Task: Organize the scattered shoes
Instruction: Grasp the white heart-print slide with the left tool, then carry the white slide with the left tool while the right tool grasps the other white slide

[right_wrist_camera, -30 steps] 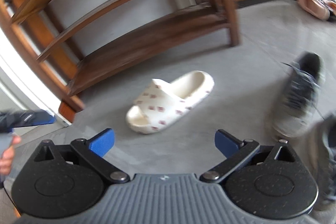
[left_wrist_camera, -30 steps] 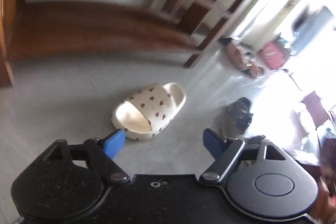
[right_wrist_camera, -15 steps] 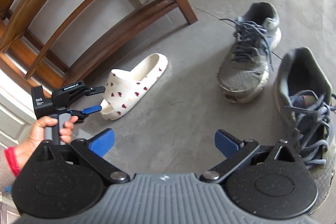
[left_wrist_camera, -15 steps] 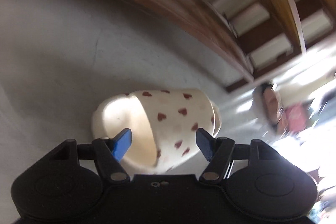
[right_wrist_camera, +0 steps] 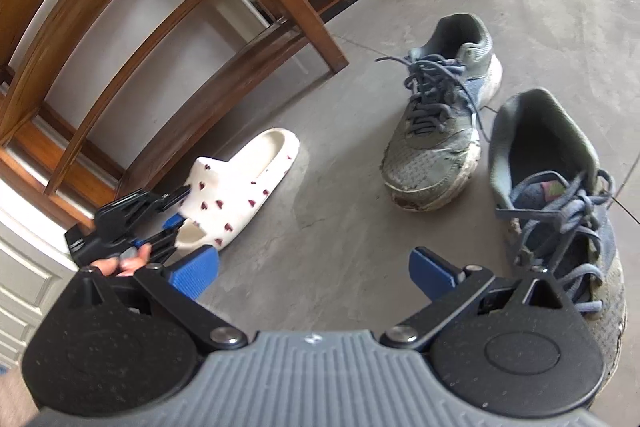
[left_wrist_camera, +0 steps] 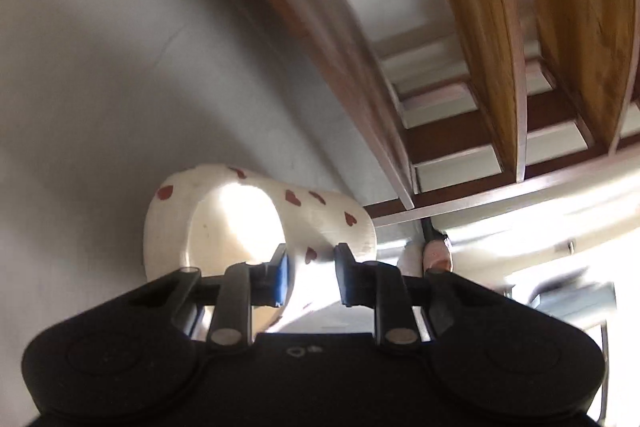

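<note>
left gripper closes on the heart-print slide

half a second ago the left gripper [left_wrist_camera: 310, 273] framed the cream slide [left_wrist_camera: 256, 223] with its blue pads apart; now they pinch the slide's strap at the toe end, one pad inside the opening, one outside. from the right wrist view the slide [right_wrist_camera: 244, 187] lies on the grey floor [right_wrist_camera: 340, 227] just in front of the wooden shoe rack [right_wrist_camera: 132, 39], and a hand [right_wrist_camera: 120, 263] holds the left gripper [right_wrist_camera: 174, 211] at its toe. the right gripper [right_wrist_camera: 314, 267] hangs above the floor, jaws spread wide, gripping nothing. two worn grey sneakers, one [right_wrist_camera: 440, 115] beside the other [right_wrist_camera: 560, 211], sit to the slide's right.
</note>
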The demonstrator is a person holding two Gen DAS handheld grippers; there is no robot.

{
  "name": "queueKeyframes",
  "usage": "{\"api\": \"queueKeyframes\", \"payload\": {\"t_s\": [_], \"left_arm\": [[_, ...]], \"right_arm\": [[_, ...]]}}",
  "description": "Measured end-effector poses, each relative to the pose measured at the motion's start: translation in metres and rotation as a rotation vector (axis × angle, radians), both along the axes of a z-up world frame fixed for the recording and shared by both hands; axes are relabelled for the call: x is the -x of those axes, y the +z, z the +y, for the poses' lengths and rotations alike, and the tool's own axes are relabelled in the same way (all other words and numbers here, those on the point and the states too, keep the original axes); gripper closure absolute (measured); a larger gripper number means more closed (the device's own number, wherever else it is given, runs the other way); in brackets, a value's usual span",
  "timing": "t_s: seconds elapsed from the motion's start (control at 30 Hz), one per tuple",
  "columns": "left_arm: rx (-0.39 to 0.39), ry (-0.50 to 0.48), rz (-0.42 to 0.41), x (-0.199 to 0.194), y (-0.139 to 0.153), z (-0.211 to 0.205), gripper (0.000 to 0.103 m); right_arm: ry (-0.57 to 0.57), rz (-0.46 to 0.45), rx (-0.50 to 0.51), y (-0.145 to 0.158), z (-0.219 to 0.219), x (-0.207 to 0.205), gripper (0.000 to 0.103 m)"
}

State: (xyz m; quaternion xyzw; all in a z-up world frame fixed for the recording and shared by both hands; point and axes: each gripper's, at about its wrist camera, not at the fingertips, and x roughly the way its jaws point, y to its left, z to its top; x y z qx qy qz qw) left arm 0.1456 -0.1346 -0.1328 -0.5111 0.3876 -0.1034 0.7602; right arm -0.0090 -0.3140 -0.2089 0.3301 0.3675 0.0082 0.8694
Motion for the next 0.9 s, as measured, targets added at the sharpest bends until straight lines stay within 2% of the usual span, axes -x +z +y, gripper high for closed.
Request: {"api": "queueKeyframes", "payload": {"t_s": [0.1, 0.13, 0.17, 0.23, 0.27, 0.3, 0.37, 0.47, 0.53, 0.57, 0.6, 0.7, 0.73, 0.8, 0.9], "left_arm": [[0.032, -0.016, 0.087, 0.037, 0.008, -0.026, 0.083], [0.054, -0.027, 0.146, 0.051, 0.008, -0.036, 0.083], [0.079, -0.036, 0.211, 0.066, 0.008, -0.045, 0.079], [0.089, -0.066, 0.286, 0.084, 0.005, -0.058, 0.07], [0.092, -0.081, 0.322, 0.093, 0.003, -0.065, 0.069], [0.089, -0.14, 0.352, 0.1, 0.002, -0.072, 0.068], [0.081, -0.271, 0.411, 0.113, 0.0, -0.086, 0.049], [0.068, -0.467, 0.498, 0.134, -0.003, -0.108, 0.047], [-0.024, -0.652, 0.443, 0.135, 0.012, -0.115, 0.047], [-0.055, -0.687, 0.412, 0.132, 0.019, -0.115, 0.047], [-0.136, -0.766, 0.326, 0.127, 0.033, -0.116, 0.047], [-0.459, -0.968, -0.066, 0.113, 0.071, -0.119, 0.047], [-0.576, -1.027, -0.221, 0.108, 0.078, -0.12, 0.045], [-0.701, -1.124, -0.386, 0.099, 0.079, -0.125, 0.045], [-0.75, -1.233, -0.459, 0.074, 0.067, -0.123, 0.044]], "right_arm": [[-0.021, -0.005, 0.008, 0.001, -0.003, 0.004, 0.0], [-0.028, -0.005, 0.014, 0.002, -0.004, 0.006, 0.0], [-0.033, -0.005, 0.017, 0.002, -0.006, 0.007, 0.0], [-0.045, -0.004, 0.024, 0.004, -0.008, 0.011, 0.0], [-0.048, -0.005, 0.029, 0.005, -0.009, 0.014, 0.0], [-0.05, -0.007, 0.034, 0.006, -0.01, 0.016, 0.0], [-0.055, -0.01, 0.044, 0.008, -0.011, 0.02, 0.0], [-0.062, -0.015, 0.059, 0.011, -0.013, 0.027, 0.0], [-0.067, -0.019, 0.069, 0.013, -0.015, 0.032, 0.0], [-0.069, -0.02, 0.074, 0.014, -0.015, 0.034, 0.0], [-0.072, -0.022, 0.079, 0.015, -0.016, 0.036, 0.0], [-0.077, -0.026, 0.095, 0.018, -0.018, 0.043, 0.0], [-0.058, -0.021, 0.116, 0.018, -0.013, 0.043, 0.0], [-0.02, -0.009, 0.159, 0.018, -0.003, 0.043, 0.0], [0.037, 0.008, 0.223, 0.018, 0.012, 0.042, 0.0]]}}
